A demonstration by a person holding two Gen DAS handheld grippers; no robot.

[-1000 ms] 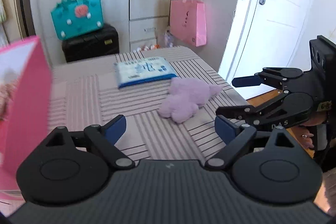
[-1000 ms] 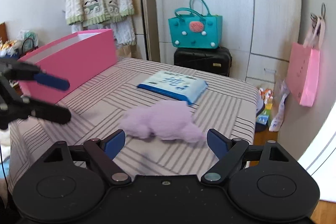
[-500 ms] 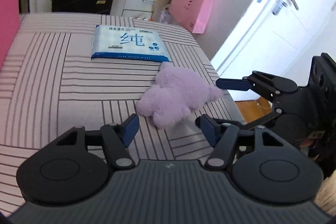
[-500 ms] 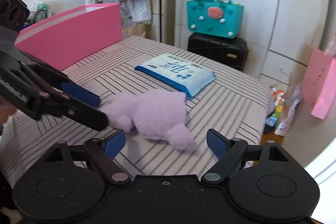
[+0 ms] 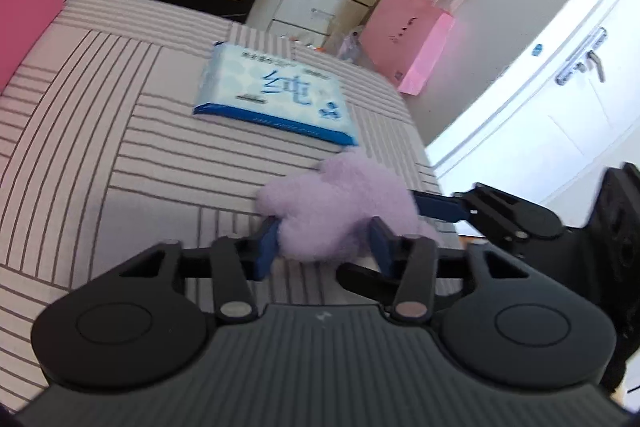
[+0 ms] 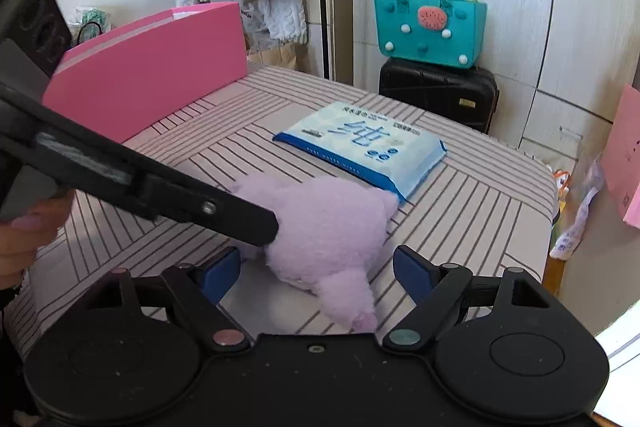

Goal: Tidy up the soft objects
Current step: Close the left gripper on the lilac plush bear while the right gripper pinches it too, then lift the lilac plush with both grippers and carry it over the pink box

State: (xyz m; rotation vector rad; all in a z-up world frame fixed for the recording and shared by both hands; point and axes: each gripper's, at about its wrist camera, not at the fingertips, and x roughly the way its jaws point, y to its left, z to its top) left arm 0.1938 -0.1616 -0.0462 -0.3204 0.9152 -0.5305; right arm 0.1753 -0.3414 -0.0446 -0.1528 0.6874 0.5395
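The lilac plush toy is lying on the striped bedspread, just in front of a blue-and-white pack of wet wipes. The left gripper has just been closing; its blue pads are now pinching the toy's near end. The right gripper is standing wide, its jaws either side of the toy's other end without pressing it.
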